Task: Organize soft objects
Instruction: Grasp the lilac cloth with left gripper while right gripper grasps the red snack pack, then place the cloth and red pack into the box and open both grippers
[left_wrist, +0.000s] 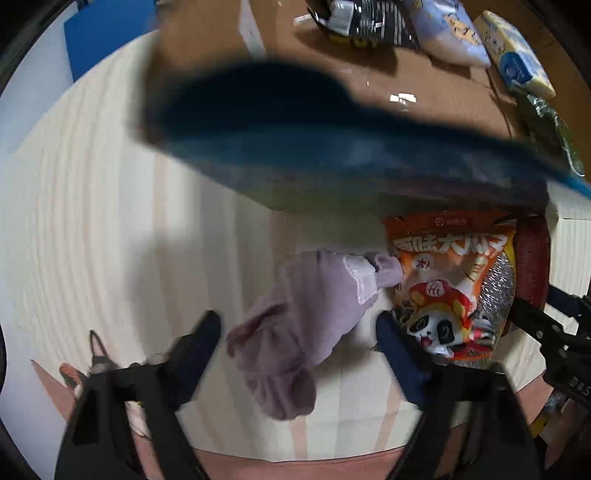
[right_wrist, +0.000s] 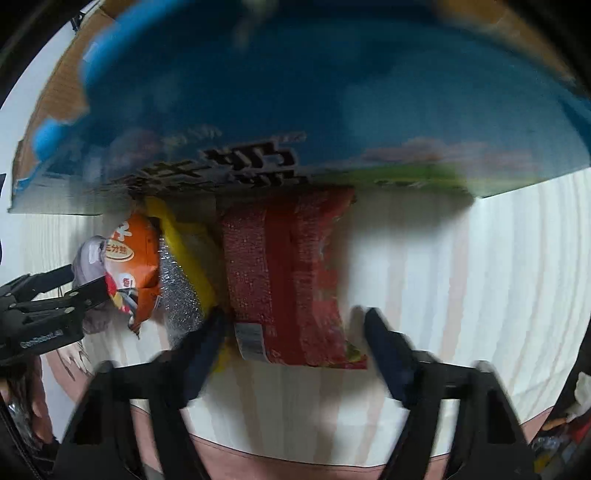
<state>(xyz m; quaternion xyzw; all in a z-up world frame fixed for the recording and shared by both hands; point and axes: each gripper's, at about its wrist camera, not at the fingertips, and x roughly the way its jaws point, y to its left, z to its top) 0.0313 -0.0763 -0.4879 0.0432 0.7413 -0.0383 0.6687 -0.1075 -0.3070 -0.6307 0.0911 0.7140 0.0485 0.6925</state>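
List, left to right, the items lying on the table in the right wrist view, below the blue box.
Other gripper → lilac fabric piece → orange snack bag → yellow-edged silver foil packet → red textured packet.

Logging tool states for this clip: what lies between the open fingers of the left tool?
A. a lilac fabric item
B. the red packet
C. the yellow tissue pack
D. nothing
A: in the left wrist view, the lilac fabric item lies on the table between the spread fingers of the left tool.
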